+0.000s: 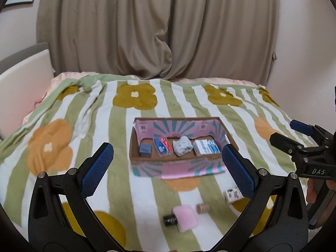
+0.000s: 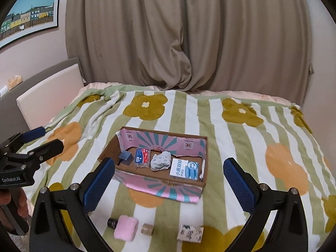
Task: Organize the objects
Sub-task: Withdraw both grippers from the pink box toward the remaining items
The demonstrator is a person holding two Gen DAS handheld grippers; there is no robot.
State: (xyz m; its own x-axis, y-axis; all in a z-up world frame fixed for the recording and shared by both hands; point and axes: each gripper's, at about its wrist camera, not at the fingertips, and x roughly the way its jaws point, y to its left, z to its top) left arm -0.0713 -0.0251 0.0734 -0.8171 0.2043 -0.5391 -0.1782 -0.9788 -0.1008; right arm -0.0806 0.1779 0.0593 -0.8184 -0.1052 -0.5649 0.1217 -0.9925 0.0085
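Note:
A pink and teal cardboard box (image 1: 145, 127) (image 2: 161, 139) lies open on the bed. It holds a dark blue cube (image 1: 145, 148) (image 2: 126, 156), a red and blue packet (image 1: 162, 145) (image 2: 142, 156), a rolled grey sock (image 1: 182, 145) (image 2: 161, 161) and a white and blue box (image 1: 206, 146) (image 2: 184, 170). Nearer me lie a small black bottle (image 1: 170, 220) (image 2: 112, 223), a pink roll (image 1: 185, 217) (image 2: 126, 227), a tan spool (image 1: 203, 208) (image 2: 147, 229) and a patterned white roll (image 1: 232, 195) (image 2: 190, 233). My left gripper (image 1: 168, 168) and right gripper (image 2: 170, 185) are open and empty, above the loose items.
A green-striped flowered blanket (image 1: 105, 109) (image 2: 231, 130) covers the bed. A beige curtain (image 1: 157, 31) (image 2: 189, 37) hangs behind. A padded headboard (image 1: 23, 79) (image 2: 48, 92) stands at left. A framed picture (image 2: 29, 14) hangs on the wall.

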